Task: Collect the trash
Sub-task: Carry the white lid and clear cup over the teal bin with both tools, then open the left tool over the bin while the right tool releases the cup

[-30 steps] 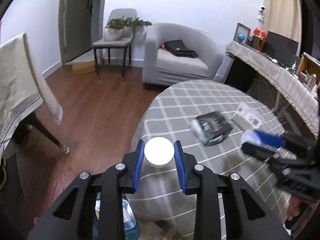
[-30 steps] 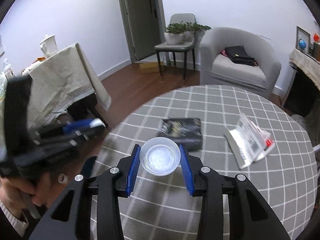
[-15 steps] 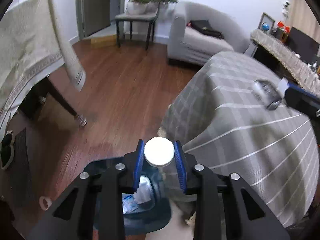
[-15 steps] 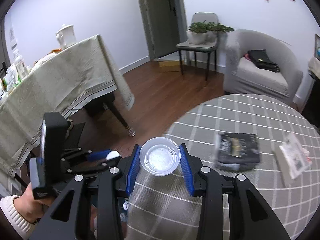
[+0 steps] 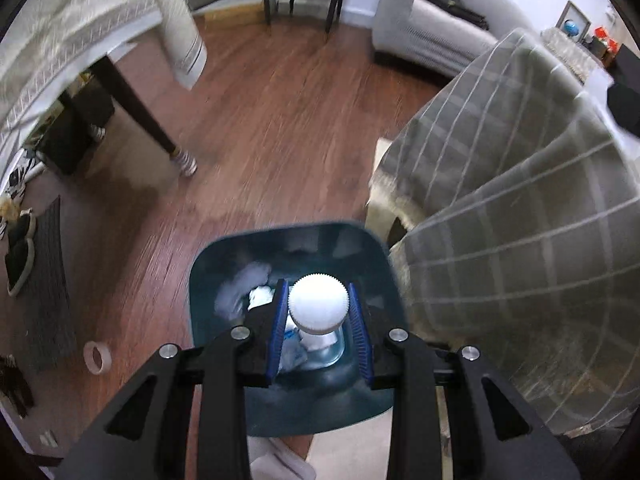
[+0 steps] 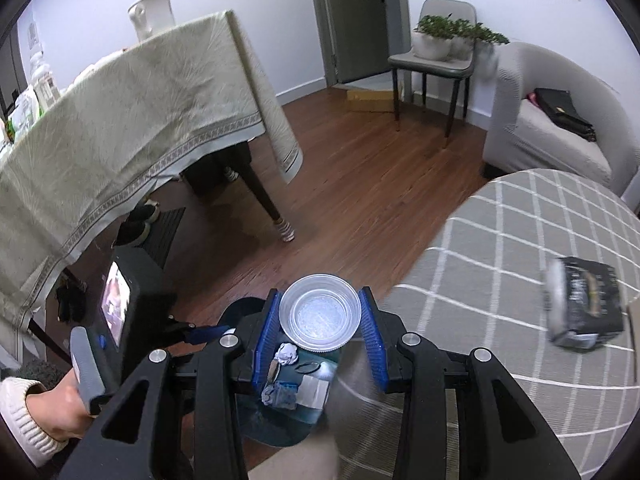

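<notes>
My left gripper (image 5: 319, 312) is shut on a clear plastic bottle with a white ribbed cap (image 5: 319, 307), held right above the open dark teal trash bin (image 5: 224, 256) on the floor. Crumpled white paper (image 5: 244, 286) lies inside the bin. My right gripper (image 6: 320, 320) is shut on a clear plastic cup (image 6: 319, 316), seen bottom-on, held over the near edge of the round checked table (image 6: 500, 280) and above the same bin (image 6: 280, 412). The left gripper's body and the hand holding it (image 6: 116, 340) show at the left of the right wrist view.
A black packet (image 6: 588, 304) lies on the checked table. A cloth-covered table (image 6: 132, 120) stands at the left with its dark leg (image 5: 140, 108) near the bin. A tape roll (image 5: 97, 357) lies on the wood floor. A grey armchair (image 6: 552, 120) and a chair with plants (image 6: 436, 56) stand behind.
My left gripper has swung down off the table with the bottle until it hangs over the bin. My right gripper has moved left with the cup towards the table edge and the bin.
</notes>
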`<action>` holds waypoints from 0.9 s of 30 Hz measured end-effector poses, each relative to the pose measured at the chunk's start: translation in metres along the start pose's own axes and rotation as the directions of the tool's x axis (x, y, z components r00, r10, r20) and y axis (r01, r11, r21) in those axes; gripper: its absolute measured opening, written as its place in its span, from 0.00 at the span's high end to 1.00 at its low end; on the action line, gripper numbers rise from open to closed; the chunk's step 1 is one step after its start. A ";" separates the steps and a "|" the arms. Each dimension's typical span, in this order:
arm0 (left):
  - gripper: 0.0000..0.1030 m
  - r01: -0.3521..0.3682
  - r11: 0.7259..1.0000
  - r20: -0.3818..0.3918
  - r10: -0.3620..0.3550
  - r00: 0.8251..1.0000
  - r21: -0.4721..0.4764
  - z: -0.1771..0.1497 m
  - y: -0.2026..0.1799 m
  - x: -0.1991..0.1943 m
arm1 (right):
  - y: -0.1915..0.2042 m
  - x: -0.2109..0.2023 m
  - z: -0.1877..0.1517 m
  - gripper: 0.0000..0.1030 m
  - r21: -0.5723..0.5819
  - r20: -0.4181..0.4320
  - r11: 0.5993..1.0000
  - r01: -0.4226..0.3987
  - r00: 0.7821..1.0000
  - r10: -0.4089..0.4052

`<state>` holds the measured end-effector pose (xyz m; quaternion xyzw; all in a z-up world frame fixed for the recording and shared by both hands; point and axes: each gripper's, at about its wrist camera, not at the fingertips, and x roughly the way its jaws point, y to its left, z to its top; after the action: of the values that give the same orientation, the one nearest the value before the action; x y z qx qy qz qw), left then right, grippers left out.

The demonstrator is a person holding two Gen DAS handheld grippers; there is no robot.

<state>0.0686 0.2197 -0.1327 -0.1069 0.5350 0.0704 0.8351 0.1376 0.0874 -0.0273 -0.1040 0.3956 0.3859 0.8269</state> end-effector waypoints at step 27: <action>0.53 -0.021 0.999 -0.213 0.014 0.977 -0.034 -0.069 0.063 0.065 | 0.046 0.070 0.000 0.61 -0.014 -0.123 0.999 -0.039 0.992 0.037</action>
<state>0.0209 0.2633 -0.2265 -0.1240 0.6208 0.0755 0.7704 0.1319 0.1578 -0.0727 -0.1269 0.4442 0.3977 0.7928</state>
